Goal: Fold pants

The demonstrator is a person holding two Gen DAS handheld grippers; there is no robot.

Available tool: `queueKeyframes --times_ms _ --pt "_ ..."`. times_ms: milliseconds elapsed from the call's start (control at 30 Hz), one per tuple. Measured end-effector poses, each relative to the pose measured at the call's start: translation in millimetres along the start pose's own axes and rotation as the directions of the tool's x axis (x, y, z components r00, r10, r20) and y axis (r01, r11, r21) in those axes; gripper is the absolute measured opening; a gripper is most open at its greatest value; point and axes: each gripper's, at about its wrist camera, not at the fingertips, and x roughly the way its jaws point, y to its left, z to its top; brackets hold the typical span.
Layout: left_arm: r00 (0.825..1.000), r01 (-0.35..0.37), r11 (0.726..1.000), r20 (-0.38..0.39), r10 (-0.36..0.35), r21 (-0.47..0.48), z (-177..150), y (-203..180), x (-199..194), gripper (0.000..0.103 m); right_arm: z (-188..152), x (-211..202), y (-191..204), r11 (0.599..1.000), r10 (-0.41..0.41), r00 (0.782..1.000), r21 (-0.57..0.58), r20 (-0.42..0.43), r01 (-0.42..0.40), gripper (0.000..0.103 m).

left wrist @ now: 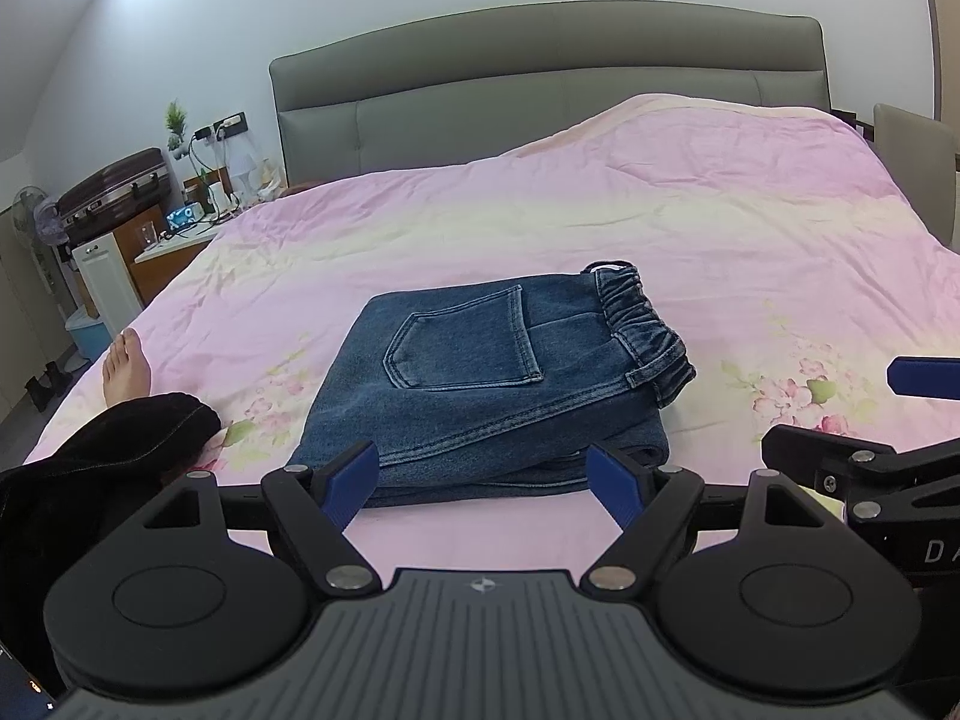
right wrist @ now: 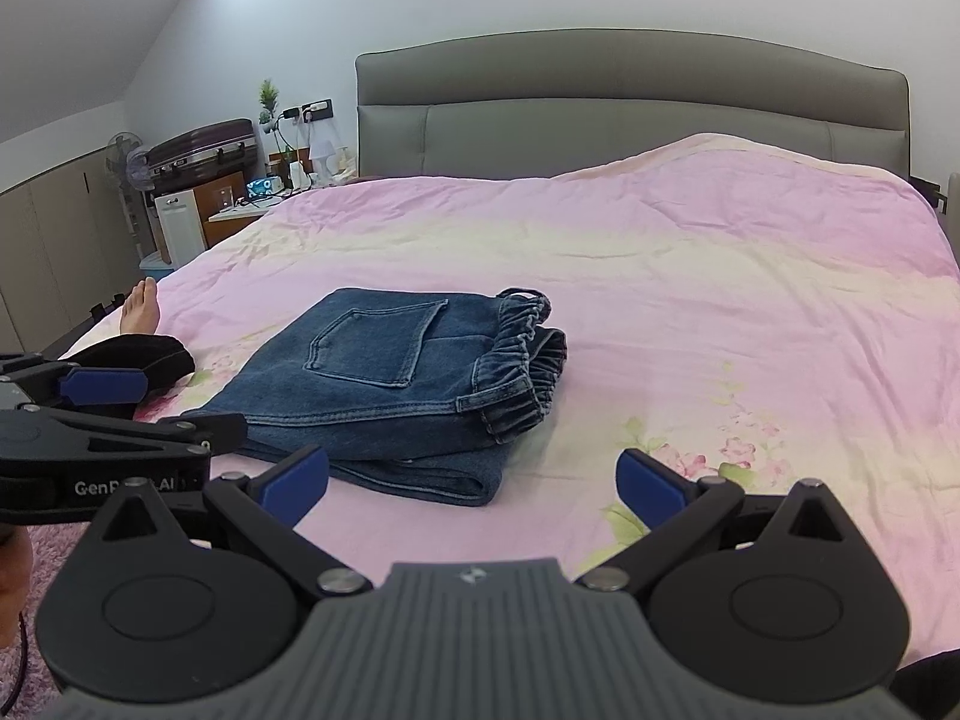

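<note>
Nearest the lens, the left gripper (left wrist: 486,486) has its blue-padded fingers (left wrist: 351,483) spread wide and holds nothing. Both pads sit just at the near folded edge of the pants (left wrist: 480,384), one toward each end of it; whether they touch the denim cannot be told.

Beside it on the right, the right gripper (right wrist: 474,483) is likewise spread and empty. Its left pad hangs near the front corner of the pants (right wrist: 390,384), while its right pad is over bare pink duvet (right wrist: 720,312), apart from the cloth.

Folded into a compact stack, the pants lie flat with the back pocket (left wrist: 465,342) up and the elastic waistband (left wrist: 645,324) on the right side. Smooth duvet surrounds the stack.

To the left, a bare foot (left wrist: 126,366) and a black-clad leg (left wrist: 114,444) rest near the bed's edge. Farther back stands the grey headboard (left wrist: 540,78), with a suitcase (left wrist: 114,192) beyond the left side of the bed.
</note>
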Motion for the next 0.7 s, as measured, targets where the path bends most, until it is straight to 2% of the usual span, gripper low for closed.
queueKeyframes --times_ms 700 --pt "1.0 -0.002 1.0 0.004 0.002 0.002 -0.2 -1.2 -1.3 0.092 -0.2 -4.0 -1.4 1.0 0.001 1.0 0.006 0.01 -0.001 0.098"
